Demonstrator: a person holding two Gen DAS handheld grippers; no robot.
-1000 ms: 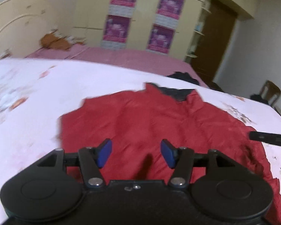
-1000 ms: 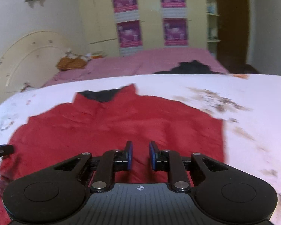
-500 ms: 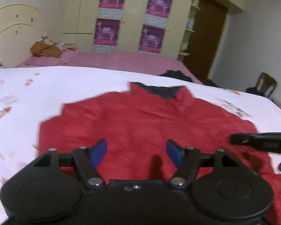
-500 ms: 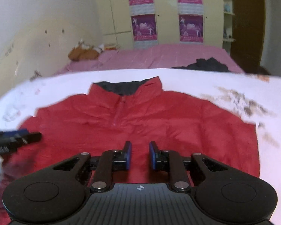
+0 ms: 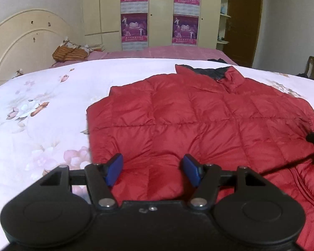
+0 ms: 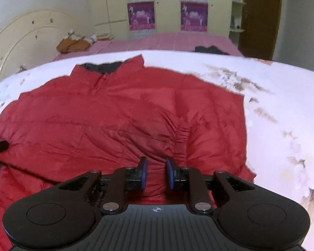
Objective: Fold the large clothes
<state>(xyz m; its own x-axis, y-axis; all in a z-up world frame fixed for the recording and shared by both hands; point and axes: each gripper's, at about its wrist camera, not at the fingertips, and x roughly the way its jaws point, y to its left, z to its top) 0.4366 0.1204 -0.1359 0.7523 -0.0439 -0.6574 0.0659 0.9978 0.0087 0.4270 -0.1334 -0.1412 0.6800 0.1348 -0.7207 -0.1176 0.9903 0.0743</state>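
The red quilted jacket (image 5: 198,125) lay spread flat on the floral bedspread (image 5: 41,115), hem nearest the two grippers and its long axis running away toward the dark-lined collar (image 5: 209,71) at the far end. The left gripper (image 5: 153,169) hovered over the near-left part of the hem, jaws spread wide and holding nothing. The right gripper (image 6: 156,173) hung over the near-right part, above a gathered cuff (image 6: 182,136) of a sleeve lying on the body, jaws narrowly parted with no cloth between them that could be seen. Each gripper appeared about equally near its own side of the hem. Bare bedspread lay to the left and right of the jacket, probably room enough for a fold. Beyond stood a second bed under a pink cover (image 5: 167,52), then a poster-hung wardrobe (image 5: 161,14).
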